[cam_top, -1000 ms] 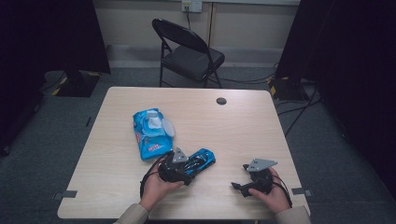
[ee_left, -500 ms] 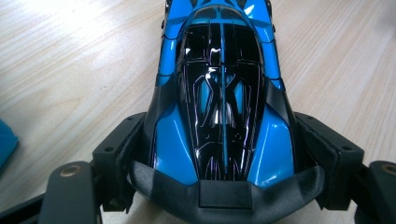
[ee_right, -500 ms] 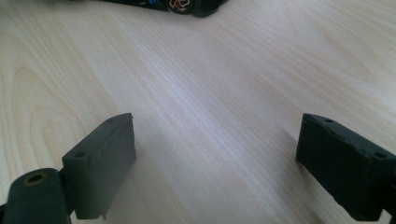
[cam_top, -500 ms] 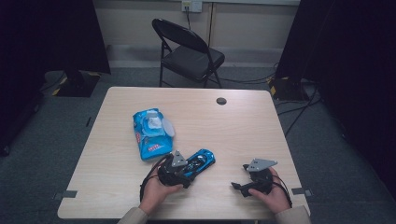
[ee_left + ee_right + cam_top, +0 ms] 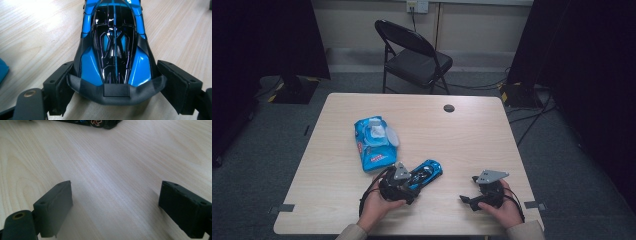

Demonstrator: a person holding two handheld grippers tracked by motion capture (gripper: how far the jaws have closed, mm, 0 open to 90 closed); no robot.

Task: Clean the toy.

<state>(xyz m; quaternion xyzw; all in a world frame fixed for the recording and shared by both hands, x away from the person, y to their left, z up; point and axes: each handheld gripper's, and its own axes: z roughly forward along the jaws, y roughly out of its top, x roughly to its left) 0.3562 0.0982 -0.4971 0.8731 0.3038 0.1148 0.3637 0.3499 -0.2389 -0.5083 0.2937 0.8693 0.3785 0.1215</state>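
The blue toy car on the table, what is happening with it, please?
A person holds a gripper in each hand at the table. The left gripper has its jaws around the rear of the blue toy car; they have just been opening, and the right pad stands apart from it. The right gripper rests open over bare wood. A blue wipes pack lies beside the car.

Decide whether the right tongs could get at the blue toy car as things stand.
Probably yes: bare table lies between the open right tongs and the blue toy car, though the left tongs bracket its near end.
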